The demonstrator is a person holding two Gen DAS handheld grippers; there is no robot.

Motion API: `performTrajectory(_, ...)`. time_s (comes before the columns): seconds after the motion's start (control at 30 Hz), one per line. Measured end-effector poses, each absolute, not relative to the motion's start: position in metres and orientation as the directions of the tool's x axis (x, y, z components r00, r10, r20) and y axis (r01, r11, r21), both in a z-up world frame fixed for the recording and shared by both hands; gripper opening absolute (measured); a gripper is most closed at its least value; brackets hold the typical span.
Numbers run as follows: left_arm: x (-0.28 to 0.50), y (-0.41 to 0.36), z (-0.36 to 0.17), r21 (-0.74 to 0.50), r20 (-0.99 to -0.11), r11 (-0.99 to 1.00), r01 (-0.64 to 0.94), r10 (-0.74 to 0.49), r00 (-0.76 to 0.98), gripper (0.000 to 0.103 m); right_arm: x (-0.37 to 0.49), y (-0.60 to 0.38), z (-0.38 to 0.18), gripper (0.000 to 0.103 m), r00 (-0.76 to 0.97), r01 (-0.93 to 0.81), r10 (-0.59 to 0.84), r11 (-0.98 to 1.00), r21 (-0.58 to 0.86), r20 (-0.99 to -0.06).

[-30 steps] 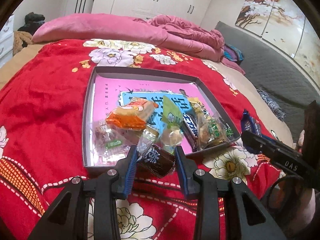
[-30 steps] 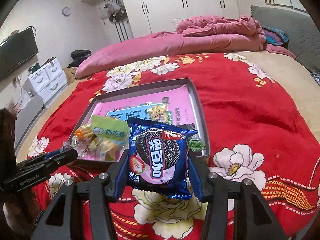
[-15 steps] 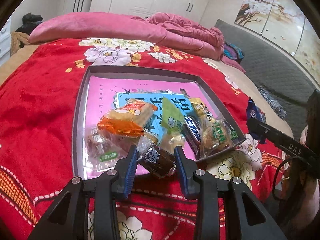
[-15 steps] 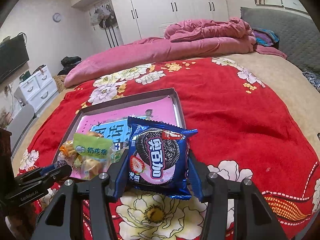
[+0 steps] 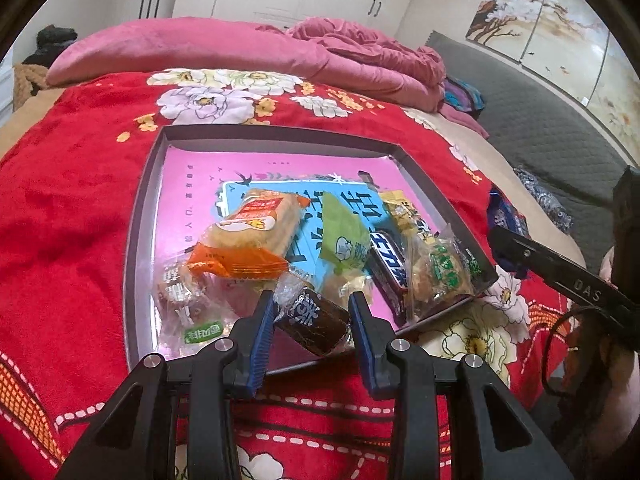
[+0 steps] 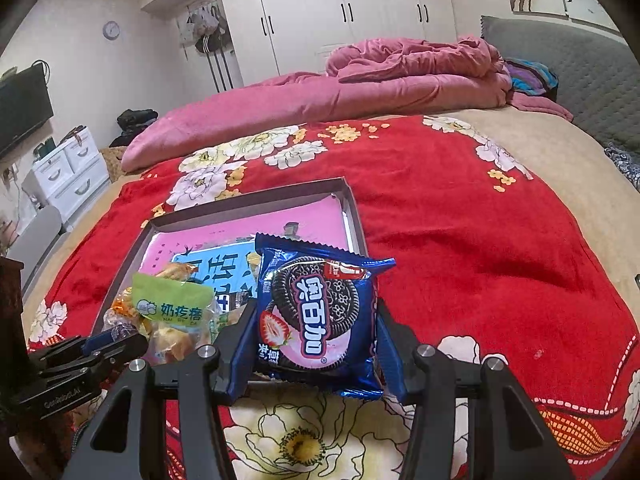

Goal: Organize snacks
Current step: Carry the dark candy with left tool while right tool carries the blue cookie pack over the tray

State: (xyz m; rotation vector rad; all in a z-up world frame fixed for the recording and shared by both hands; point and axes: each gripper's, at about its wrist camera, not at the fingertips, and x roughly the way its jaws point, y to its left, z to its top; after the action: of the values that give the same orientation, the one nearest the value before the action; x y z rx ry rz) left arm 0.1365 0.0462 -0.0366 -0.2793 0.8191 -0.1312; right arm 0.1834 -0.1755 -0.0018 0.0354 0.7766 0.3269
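Note:
A shallow grey box with a pink printed floor lies on the red floral blanket and holds several wrapped snacks: an orange cake pack, a green packet, a dark bar. My left gripper is shut on a small brown wrapped snack, held just over the box's near edge. In the right wrist view my right gripper is shut on a blue cookie pack, upright before the box's near right corner. The left gripper shows at lower left there.
The red blanket spreads wide to the right of the box. A rolled pink quilt lies along the far side of the bed. White wardrobes stand behind, and a white drawer unit sits at far left.
Both grippers have crept toward the box with their snacks still held; the box looks nearer in the left wrist view and has slid leftward in the right wrist view.

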Motion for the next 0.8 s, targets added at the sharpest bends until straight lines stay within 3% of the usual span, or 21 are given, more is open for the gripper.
performTrajectory(0.8,0.139,0.052,-0.039,-0.295,-0.696,0.955,-0.015,-0.204,0.688,0.038,0.203,-0.163,-0.033,0.053,0.621,-0.281,0.329,0.941,0.189,-0.712)
